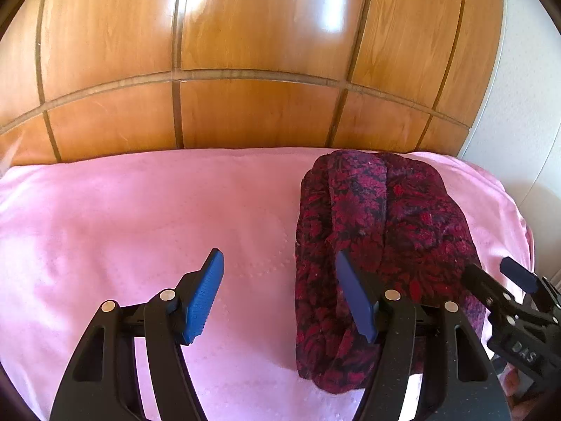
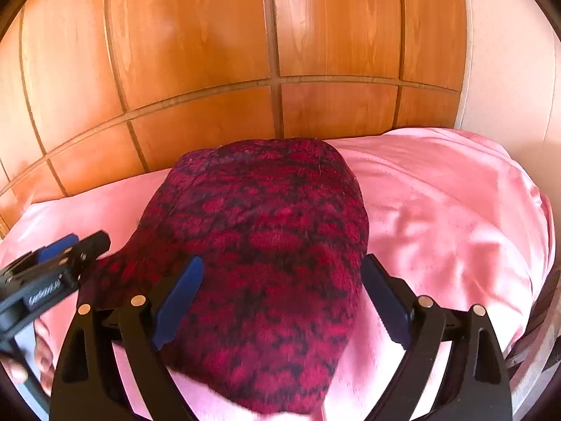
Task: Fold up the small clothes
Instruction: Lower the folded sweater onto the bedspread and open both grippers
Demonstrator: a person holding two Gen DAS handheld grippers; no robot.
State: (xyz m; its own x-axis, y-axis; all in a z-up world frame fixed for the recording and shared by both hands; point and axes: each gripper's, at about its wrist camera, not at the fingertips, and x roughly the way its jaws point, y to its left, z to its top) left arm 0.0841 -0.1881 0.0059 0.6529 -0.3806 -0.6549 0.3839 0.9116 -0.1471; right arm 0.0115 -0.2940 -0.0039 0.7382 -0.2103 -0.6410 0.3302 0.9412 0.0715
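Glossy orange-brown wooden panelling (image 1: 252, 70) with dark grooves fills the background, and below it lies a pink satin bedspread (image 1: 122, 210) with a faint quilted pattern. On that spread rests the folded dark red and black floral-patterned knit garment (image 2: 266, 245), a thick rounded bundle lying toward the bed's right side, its far end close to the panelling. Its near edge is cut off by the frame bottom in the right wrist view, and the layers inside the fold cannot be made out.

Over it, the right gripper (image 2: 280, 301) stands with its blue-padded jaws wide apart, one on either side of the bundle; the pads seem clear of the cloth, though motion blur makes this hard to judge. Beside the garment's left edge, the left gripper (image 1: 284, 294) has its jaws apart too, with only bedspread between them. A few fingertips (image 2: 42, 361) of the person's left hand show at the frame edge. White wall (image 1: 526, 70) borders the panelling on the right.
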